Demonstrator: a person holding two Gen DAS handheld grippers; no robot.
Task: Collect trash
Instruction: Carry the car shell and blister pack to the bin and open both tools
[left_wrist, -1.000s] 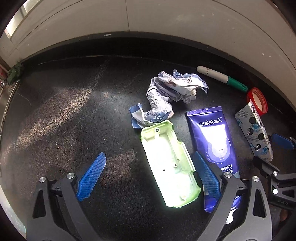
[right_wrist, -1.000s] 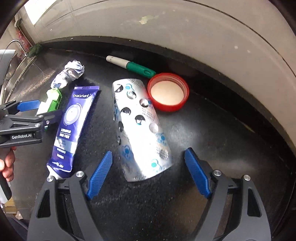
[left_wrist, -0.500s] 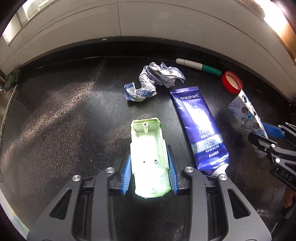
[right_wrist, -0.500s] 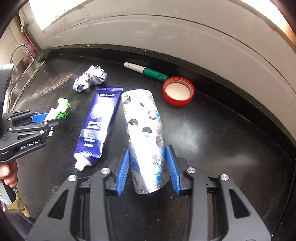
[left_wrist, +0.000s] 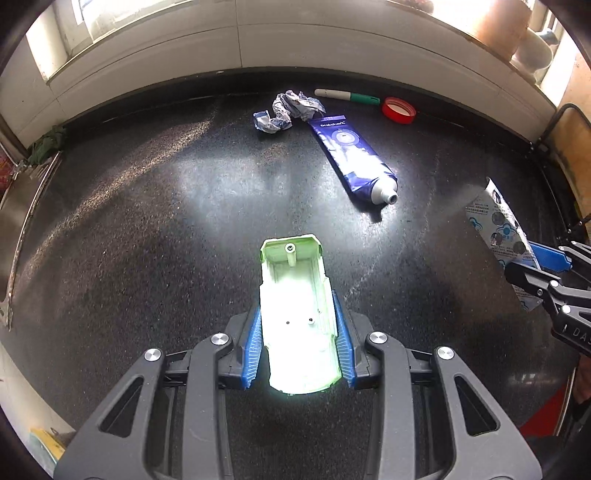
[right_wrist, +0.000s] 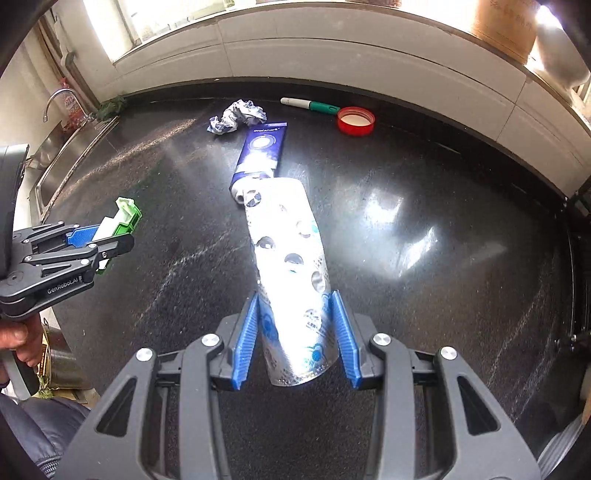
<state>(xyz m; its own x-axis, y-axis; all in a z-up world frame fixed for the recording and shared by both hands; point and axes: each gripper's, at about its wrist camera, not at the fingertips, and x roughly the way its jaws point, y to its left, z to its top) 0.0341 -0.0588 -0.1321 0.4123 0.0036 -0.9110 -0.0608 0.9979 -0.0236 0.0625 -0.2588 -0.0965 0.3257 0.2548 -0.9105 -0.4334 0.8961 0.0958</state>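
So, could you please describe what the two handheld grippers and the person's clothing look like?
Both grippers are matte black plastic linkages with silver round pivot bolts and blue ribbed finger pads. The left gripper carries white "GenRobot.AI" lettering on its side; the right gripper looks alike. A dark padded garment shows at the lower left.

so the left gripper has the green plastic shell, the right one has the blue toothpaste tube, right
Not quite. The right gripper is shut on the silver blister pack, as the right wrist view shows; the toothpaste tube lies on the counter. The left gripper does hold the green plastic shell.
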